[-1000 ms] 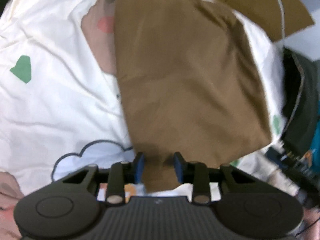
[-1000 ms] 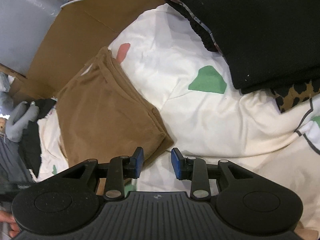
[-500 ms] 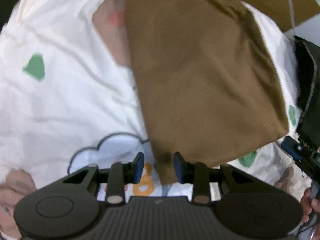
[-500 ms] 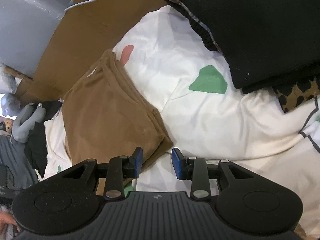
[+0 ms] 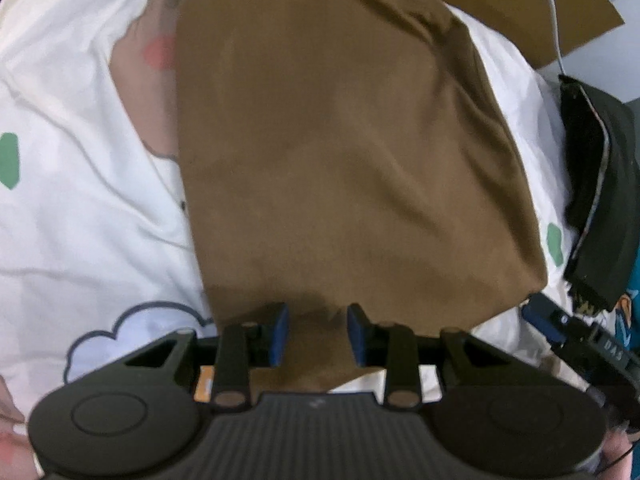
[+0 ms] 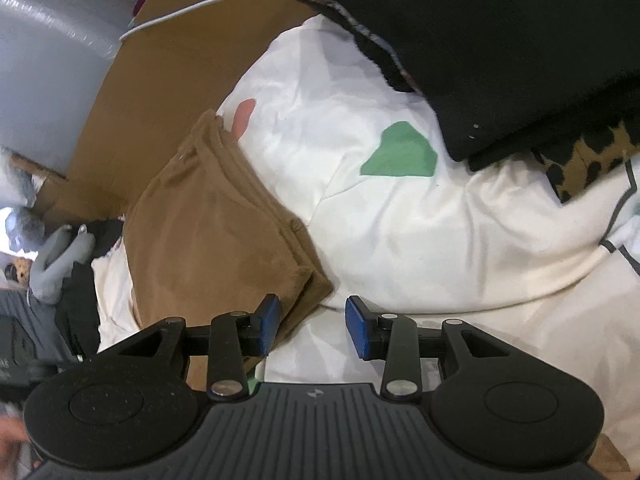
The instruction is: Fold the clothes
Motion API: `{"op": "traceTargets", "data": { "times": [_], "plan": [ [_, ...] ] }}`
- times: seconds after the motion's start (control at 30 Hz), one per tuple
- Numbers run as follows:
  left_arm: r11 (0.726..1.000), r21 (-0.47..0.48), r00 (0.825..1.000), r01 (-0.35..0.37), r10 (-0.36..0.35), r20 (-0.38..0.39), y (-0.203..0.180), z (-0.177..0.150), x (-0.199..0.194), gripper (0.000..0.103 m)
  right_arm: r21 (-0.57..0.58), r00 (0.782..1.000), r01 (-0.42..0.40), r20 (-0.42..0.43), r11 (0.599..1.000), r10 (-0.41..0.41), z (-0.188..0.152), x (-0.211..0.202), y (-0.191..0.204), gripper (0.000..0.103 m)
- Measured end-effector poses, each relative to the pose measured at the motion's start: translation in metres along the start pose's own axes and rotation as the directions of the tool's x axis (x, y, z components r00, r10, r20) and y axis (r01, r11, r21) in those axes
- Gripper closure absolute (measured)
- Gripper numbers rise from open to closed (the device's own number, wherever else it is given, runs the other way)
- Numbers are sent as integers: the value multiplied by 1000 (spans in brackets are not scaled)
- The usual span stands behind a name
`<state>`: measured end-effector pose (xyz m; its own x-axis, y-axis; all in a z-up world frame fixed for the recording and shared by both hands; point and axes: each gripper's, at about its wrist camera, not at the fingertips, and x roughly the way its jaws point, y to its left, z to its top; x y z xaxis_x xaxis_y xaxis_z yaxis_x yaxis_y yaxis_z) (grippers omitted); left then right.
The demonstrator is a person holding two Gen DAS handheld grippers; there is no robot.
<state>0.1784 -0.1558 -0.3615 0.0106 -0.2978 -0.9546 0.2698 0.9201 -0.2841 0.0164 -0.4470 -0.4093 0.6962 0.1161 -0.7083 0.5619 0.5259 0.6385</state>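
Note:
A brown garment (image 5: 340, 152), folded into a thick rectangle, lies on a white printed sheet (image 5: 80, 220). My left gripper (image 5: 314, 334) is open at the garment's near edge, and the brown cloth runs between and under its blue pads. In the right wrist view the same garment (image 6: 208, 232) lies at the left. Its near corner ends just beyond my right gripper's left pad. My right gripper (image 6: 312, 326) is open, and only the white sheet (image 6: 420, 240) shows in its gap.
A stack of black clothes (image 6: 500, 40) with a leopard-print piece under it sits at the sheet's far right. The black stack (image 5: 600, 208) also shows at the right. Flat cardboard (image 6: 168, 80) with a white cable (image 6: 208, 0) lies beyond the garment. A grey soft toy (image 6: 60, 256) is at the left.
The left gripper has shifted sideways, so the garment's near edge again sits between its pads instead of by the right pad. The right gripper has barely moved.

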Motion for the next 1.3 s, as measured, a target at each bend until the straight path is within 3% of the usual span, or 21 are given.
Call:
{"op": "traceTargets", "data": {
  "times": [0.4,0.63,0.73,0.87,1.07,1.3],
  "plan": [
    [997,-31,997,65,-67,-45,28,-26,-9,76,27,999,-14,35,1000,13,1,3,-6,60],
    [978,-134,987,161,-156,44,44,-35,-30,76,11,1000,-4,28,1000,3,2,3,-4,59],
    [964,-173,978,202,-189,92,51,-37,-40,68,-2,1000,-3,19,1000,4,2,5,-1,59],
    [950,-206,970,234,-213,120,62,-39,-33,66,-4,1000,-10,1,1000,10,1,10,0,59],
    [921,-267,956,284,-252,150,88,-43,-22,65,70,998,-60,-31,996,62,-3,21,-4,59],
    [896,-285,938,341,-302,172,104,-57,-11,64,201,987,-157,0,967,160,0,28,-21,59]
  ]
}}
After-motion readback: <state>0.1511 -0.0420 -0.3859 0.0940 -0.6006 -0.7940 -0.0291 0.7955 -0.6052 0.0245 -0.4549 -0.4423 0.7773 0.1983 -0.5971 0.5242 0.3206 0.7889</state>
